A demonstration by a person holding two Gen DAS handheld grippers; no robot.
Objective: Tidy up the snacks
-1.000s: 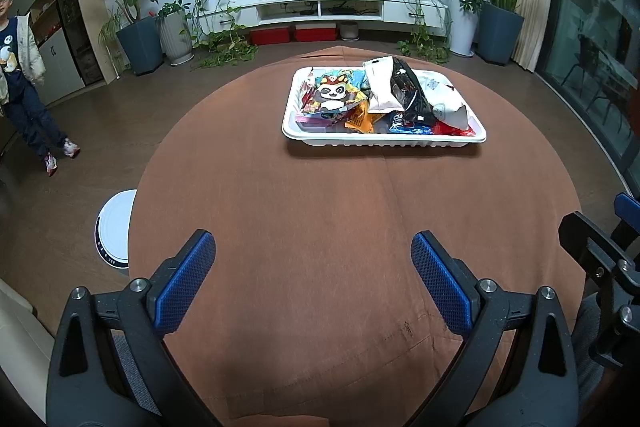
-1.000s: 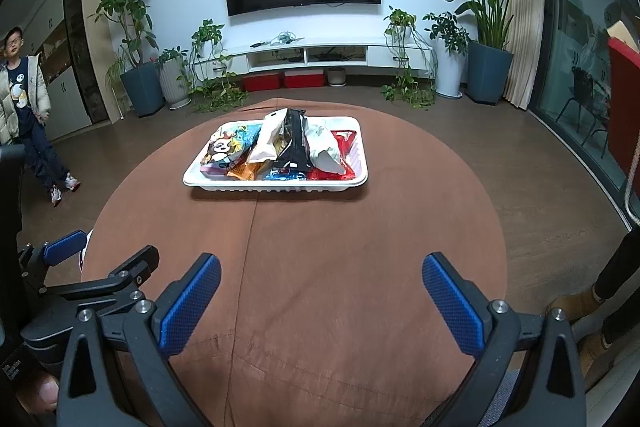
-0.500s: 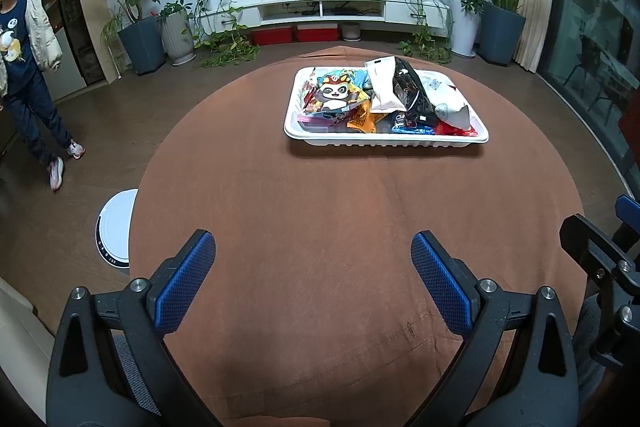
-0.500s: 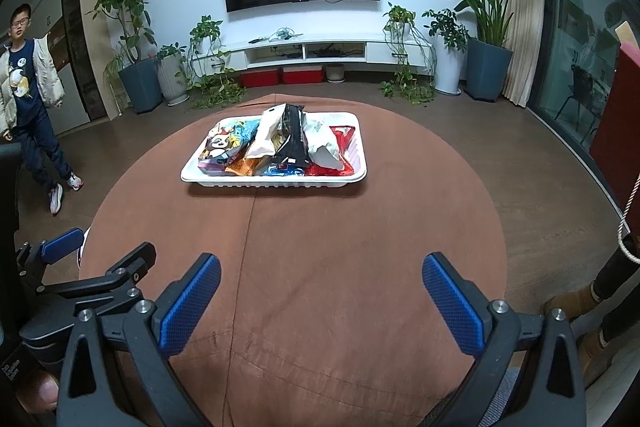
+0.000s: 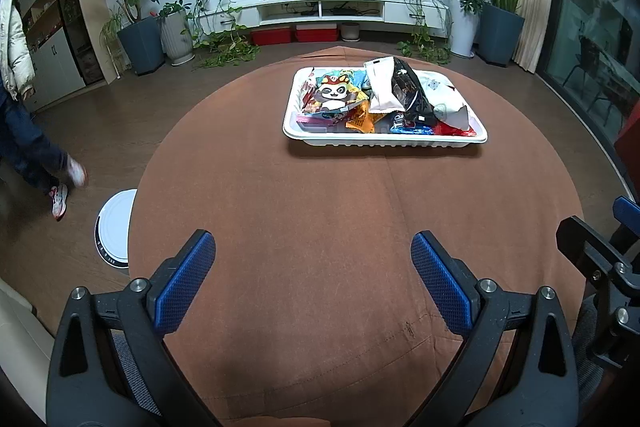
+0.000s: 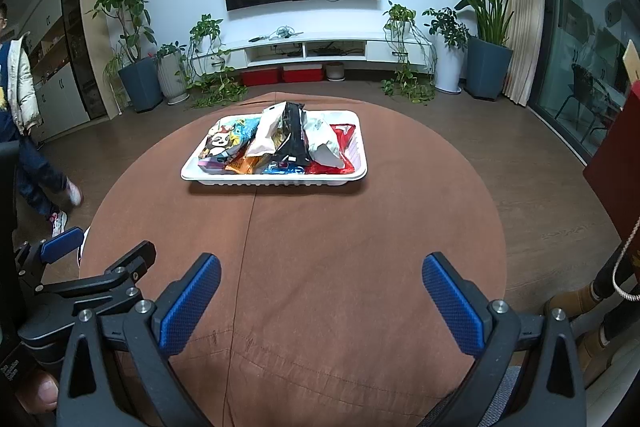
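Left gripper [image 5: 312, 277]: fingers spread, empty | right gripper [image 6: 322, 297]: fingers spread, empty | snack packets [image 6: 276, 143]: heaped in white ribbed plastic tray [image 6: 276, 180] toward table's far edge | handling (judged): light, crinkly, slippery film; pinch upright bag's top seam | brown cloth tabletop [image 5: 340, 219].

— What can't be made out far ahead of the fingers?

— The lower snack packets [image 5: 404, 127] in the tray [image 5: 384, 141] are buried under the upper ones, their print too small to read.

— And off to the left of the fingers?

— A person [image 5: 16, 107] is cut off by the frame edge, one shoe [image 5: 76, 171] blurred.
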